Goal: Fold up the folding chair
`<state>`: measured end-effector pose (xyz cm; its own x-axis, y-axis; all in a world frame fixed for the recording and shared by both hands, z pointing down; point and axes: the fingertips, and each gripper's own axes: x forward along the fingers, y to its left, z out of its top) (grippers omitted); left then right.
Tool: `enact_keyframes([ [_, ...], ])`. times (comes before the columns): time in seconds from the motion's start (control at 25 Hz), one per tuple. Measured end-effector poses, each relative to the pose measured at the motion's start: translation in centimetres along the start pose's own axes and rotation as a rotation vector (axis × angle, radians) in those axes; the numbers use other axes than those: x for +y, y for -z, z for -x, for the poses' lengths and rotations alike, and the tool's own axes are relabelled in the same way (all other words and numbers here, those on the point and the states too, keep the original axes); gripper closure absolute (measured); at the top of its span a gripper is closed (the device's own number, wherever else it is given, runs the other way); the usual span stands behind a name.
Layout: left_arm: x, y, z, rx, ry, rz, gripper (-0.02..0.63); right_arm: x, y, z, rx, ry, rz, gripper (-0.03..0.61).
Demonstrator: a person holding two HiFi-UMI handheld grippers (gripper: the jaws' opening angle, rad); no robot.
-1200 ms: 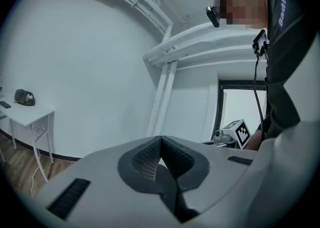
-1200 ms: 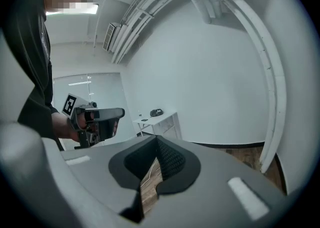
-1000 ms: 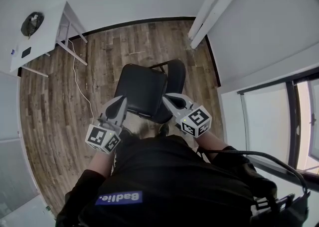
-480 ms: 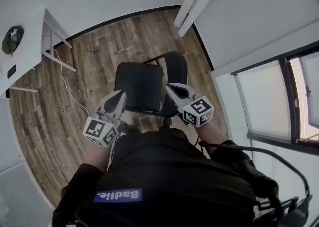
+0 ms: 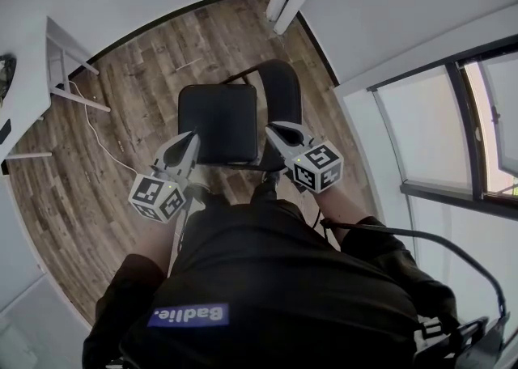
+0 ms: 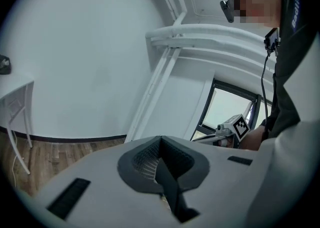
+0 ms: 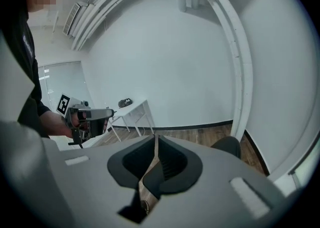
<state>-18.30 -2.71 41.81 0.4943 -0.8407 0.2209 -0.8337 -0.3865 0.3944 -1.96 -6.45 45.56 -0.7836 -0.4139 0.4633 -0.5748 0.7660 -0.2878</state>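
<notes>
1. Wood floor [image 5: 121, 100] fills the head view, with white walls around it and a window [image 5: 453, 125] at 3 o'clock.
2. White table [image 5: 28, 68] stands at 10 o'clock.
3. Black chair [image 5: 218, 120] stands unfolded at centre, at the person's 12 o'clock, with its backrest [image 5: 282, 92] toward 2 o'clock.
4. Left gripper [image 5: 192, 137] hovers by the seat's 7 o'clock corner, jaws pressed together and empty.
5. Right gripper [image 5: 271, 128] hovers by the seat's 5 o'clock corner, jaws opening to a thin slit with nothing between them.

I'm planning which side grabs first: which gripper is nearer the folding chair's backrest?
Right. The right gripper, jaws opening with nothing between them, hangs above the near corner of the seat beside the backrest; the left gripper, shut, is above the opposite near corner.
</notes>
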Motion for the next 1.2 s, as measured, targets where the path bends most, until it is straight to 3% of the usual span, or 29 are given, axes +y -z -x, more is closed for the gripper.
enact_keyframes([
  [0.4, 5.2, 5.2, -1.9, 0.053, -0.085, 0.07, 0.607, -7.8, 5.4, 0.2, 0.168, 0.168, -0.019, 0.509],
  [0.56, 8.0, 7.7, -2.1, 0.086, -0.12, 0.092, 0.607, -9.8, 7.2, -0.4, 0.232, 0.203, -0.039, 0.461],
  [0.72, 10.9, 10.7, -3.1, 0.124, -0.143, 0.163, 0.604, -12.0, 8.8, -1.3, 0.304, 0.239, -0.047, 0.429],
  [1.2, 17.3, 20.2, -6.8, 0.346, -0.092, 0.256, 0.434, -19.1, 13.9, -3.4, 0.498, 0.388, -0.105, 0.35],
])
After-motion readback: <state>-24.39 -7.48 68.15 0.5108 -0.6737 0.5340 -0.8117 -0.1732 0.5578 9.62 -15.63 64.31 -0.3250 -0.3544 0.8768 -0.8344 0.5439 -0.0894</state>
